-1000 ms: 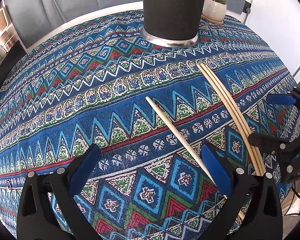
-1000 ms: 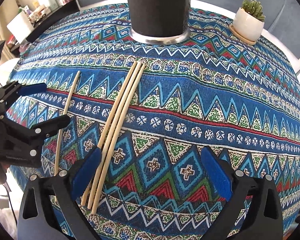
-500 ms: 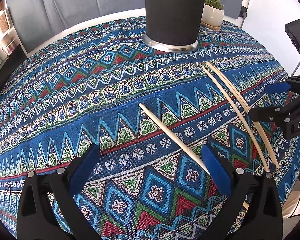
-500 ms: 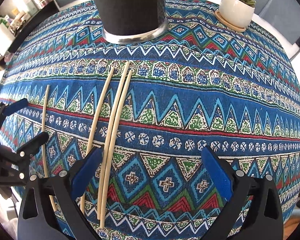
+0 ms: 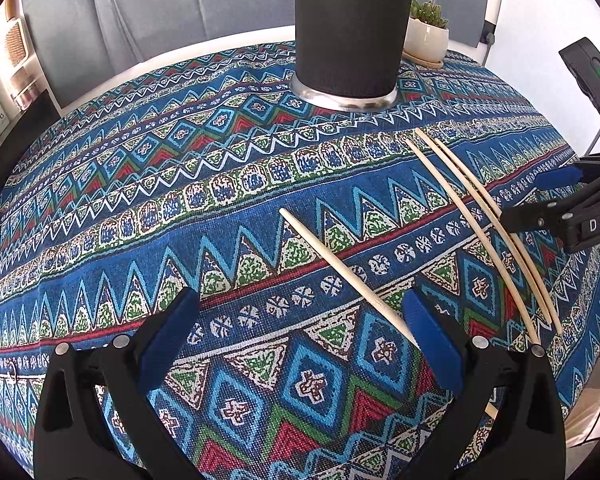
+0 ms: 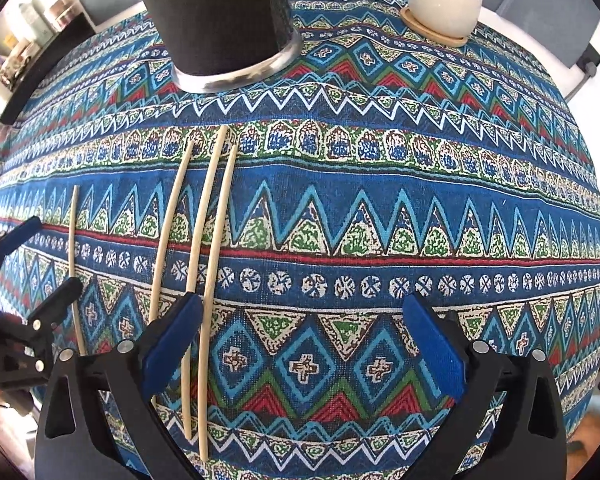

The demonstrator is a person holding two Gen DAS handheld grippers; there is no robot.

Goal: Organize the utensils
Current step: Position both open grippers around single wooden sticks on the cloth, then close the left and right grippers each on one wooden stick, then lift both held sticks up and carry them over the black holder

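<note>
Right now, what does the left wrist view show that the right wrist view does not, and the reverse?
Only the left wrist view shows the open left gripper from behind and the right gripper's black body with a green light.

Only the right wrist view shows three chopsticks lying together; the left view shows two there.

Both show the lone chopstick, black cylinder container, potted succulent and patterned tablecloth.

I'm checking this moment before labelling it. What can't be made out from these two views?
- Black holder: its top is cut off by the frame edge in both views, so its contents are unseen.
- Lone chopstick: in the left wrist view its near end passes behind the left gripper's right finger.
- Three chopsticks: in the right wrist view the right gripper's left finger covers part of them.
</note>
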